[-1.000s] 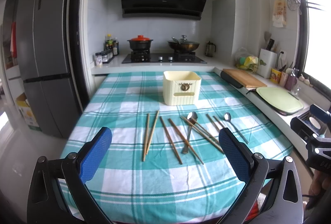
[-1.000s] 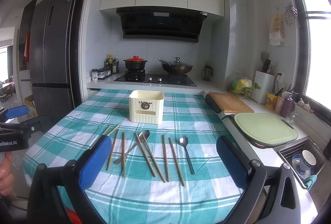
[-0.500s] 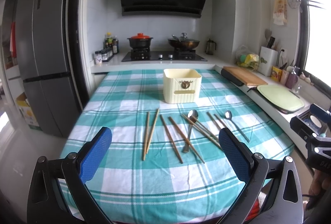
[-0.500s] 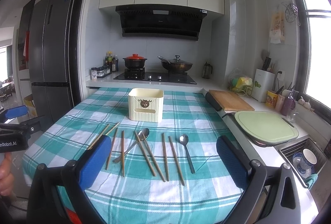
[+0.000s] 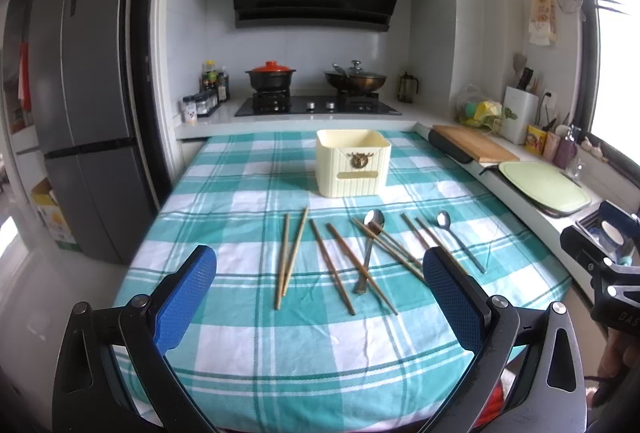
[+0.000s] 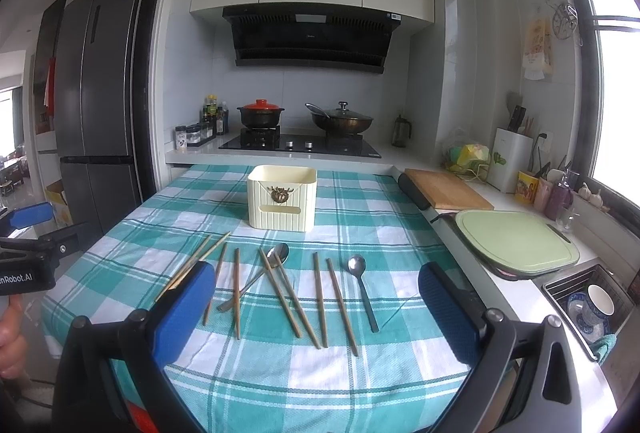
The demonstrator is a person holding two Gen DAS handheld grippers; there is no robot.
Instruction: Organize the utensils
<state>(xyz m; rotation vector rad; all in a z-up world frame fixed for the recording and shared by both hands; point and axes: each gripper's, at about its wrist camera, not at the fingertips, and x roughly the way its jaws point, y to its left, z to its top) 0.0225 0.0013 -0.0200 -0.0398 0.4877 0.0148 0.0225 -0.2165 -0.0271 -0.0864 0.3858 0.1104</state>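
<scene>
Chopsticks (image 5: 334,265) and spoons (image 6: 362,291) are spread mid-frame on the tabletop (image 5: 248,337) below a bin (image 5: 352,163), while both hand-held grippers, left (image 5: 320,303) and right (image 6: 316,313), are held open and empty.

The left gripper (image 5: 319,305) is hovering with its blue-padded jaws spread wide and gripping nothing. The right gripper (image 6: 317,311) is doing likewise, jaws gaping. A hand (image 6: 10,345) is clasping the left gripper's handle from below.

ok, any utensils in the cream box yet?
No: from the left wrist view the cream box looks empty, while the chopsticks and both spoons lie on the tablecloth.
</scene>
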